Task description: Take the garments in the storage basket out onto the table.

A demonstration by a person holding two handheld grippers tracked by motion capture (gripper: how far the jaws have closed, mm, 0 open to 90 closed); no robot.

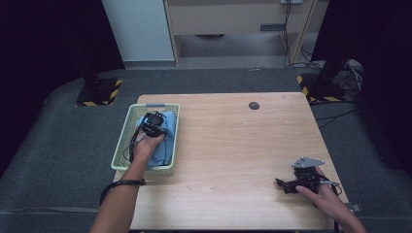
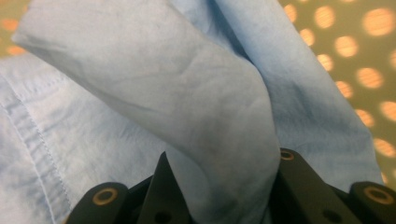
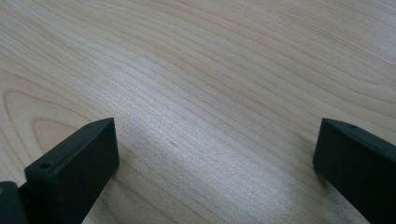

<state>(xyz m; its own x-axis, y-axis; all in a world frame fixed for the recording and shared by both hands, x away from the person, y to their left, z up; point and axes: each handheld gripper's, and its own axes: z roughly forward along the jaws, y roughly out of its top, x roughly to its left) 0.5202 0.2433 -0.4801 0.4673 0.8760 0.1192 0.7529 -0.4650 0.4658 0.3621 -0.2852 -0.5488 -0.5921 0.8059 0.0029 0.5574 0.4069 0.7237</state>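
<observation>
Nothing to read here: no words, labels, brand marks or numbers that I can make out on anything around the tongs. The only sign-like markings are the yellow-and-black hazard stripes on the two stand bases on the floor, well beyond the tongs past the far edge of the table; they carry no lettering.
</observation>
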